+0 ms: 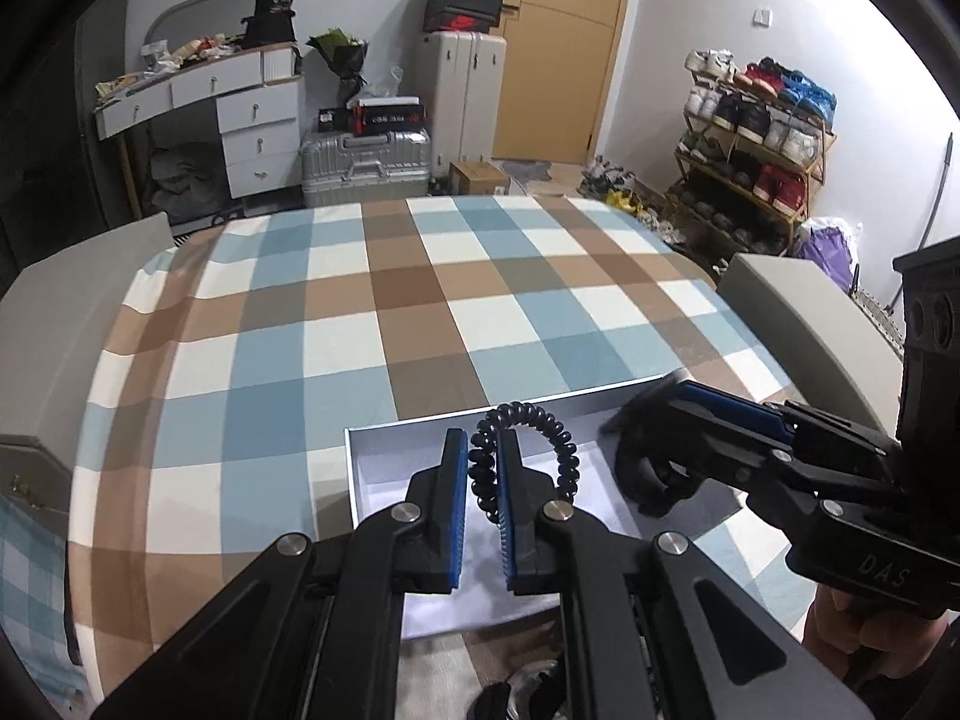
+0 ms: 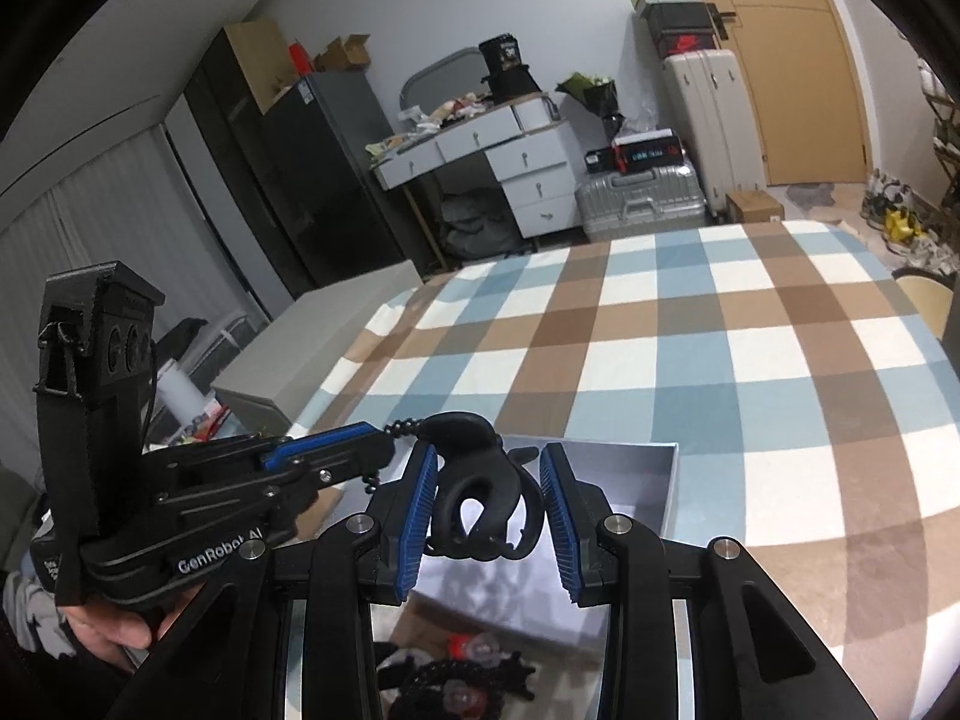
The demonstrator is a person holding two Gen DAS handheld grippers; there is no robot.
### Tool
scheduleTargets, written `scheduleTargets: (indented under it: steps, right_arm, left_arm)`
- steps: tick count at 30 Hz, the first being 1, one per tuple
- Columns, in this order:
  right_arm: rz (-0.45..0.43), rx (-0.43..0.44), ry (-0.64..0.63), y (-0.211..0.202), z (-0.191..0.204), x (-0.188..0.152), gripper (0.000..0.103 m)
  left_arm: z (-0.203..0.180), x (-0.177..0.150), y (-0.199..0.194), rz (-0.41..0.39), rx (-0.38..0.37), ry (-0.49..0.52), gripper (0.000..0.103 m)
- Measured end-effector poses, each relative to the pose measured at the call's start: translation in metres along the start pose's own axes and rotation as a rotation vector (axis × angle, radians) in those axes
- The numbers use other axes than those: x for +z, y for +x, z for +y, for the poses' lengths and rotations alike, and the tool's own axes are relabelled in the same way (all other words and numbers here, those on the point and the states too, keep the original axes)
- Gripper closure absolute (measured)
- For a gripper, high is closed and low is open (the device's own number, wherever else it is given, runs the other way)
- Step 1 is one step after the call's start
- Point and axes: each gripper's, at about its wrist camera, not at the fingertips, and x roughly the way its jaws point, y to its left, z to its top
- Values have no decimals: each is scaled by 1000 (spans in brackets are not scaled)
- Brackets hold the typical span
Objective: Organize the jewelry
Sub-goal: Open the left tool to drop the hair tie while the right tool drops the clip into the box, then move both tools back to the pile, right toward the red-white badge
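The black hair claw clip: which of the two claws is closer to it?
Right. The right claw has the black hair claw clip between its fingers above the white box; the left claw, beside it, holds a black spiral hair tie.

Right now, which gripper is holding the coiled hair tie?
The left gripper, shut on the spiral hair tie; the right gripper holds a black hair claw instead.
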Motion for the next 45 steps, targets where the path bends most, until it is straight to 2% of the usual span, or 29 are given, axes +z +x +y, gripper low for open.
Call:
scheduleTargets:
  steps: [7,9,11,13,17,21,24,26,30,33,36,42,45]
  right_arm:
    - [16,-31,22,14,-7,1,67]
    - [8,-30,22,11,-7,0,67]
    - [-2,-47,15,5,-6,0,67]
    - [-14,-51,16,-1,-5,-1,65]
    - [-43,-66,19,-18,-2,-4,61]
    - [-77,-86,2,-36,5,-9,49]
    - [-94,-92,-6,-49,11,-14,37]
    - [-109,-94,-12,-58,14,-17,37]
    - [-133,-107,-33,-73,22,-27,27]
    - [-148,-110,-39,-82,27,-35,19]
    - [-153,-113,-48,-88,30,-45,11]
    - [-113,-114,-78,-89,37,-65,9]
    - [-100,-114,-81,-91,36,-76,8]
  left_arm:
    - [10,0,13,51,-78,-46,96]
    - [12,-1,12,54,-92,-52,86]
    - [13,-2,6,40,-93,-62,61]
    - [14,-4,-3,23,-83,-67,52]
    - [14,-8,-13,13,-56,-68,51]
    - [10,-13,-25,-10,-30,-52,50]
    - [8,-17,-35,-31,3,-52,38]
    - [7,-21,-42,-49,18,-55,36]
    - [2,-29,-50,-59,31,-44,34]
    - [-5,-38,-56,-79,63,-23,23]
    - [-9,-47,-60,-96,88,-12,22]
    - [-7,-65,-63,-97,94,-45,22]
    - [-5,-73,-64,-84,86,-52,17]
